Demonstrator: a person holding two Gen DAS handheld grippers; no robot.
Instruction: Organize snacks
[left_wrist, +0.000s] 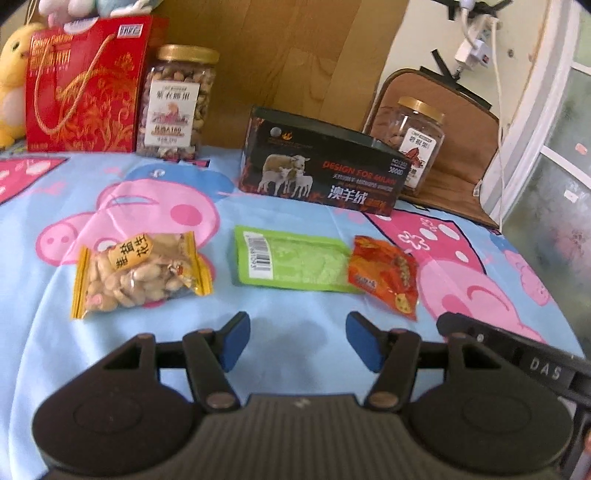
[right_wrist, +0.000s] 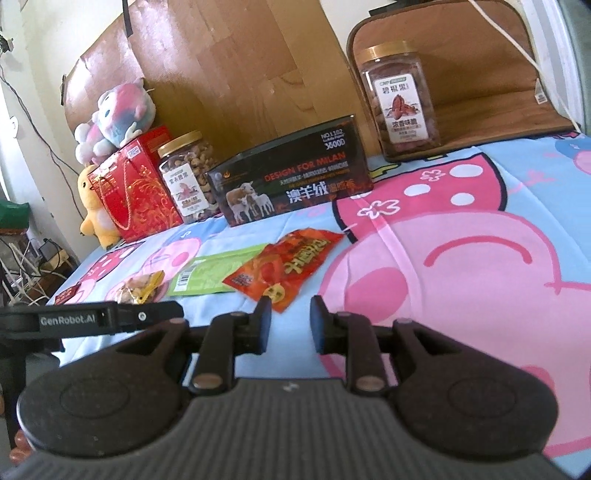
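Reading "DESIGN FOR MILAN", dark box (left_wrist: 319, 173) stands behind snacks.

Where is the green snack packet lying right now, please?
In the left wrist view the green snack packet lies flat on the cartoon bedsheet, between the peanut bag and the red snack packet, in front of the dark box.

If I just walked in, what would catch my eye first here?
Probably the bright cartoon-pig bedsheet, with three snack packets in a row on it: a yellow peanut bag, a green pouch and a red packet. Behind them stand a dark box picturing sheep and a red gift bag at far left.
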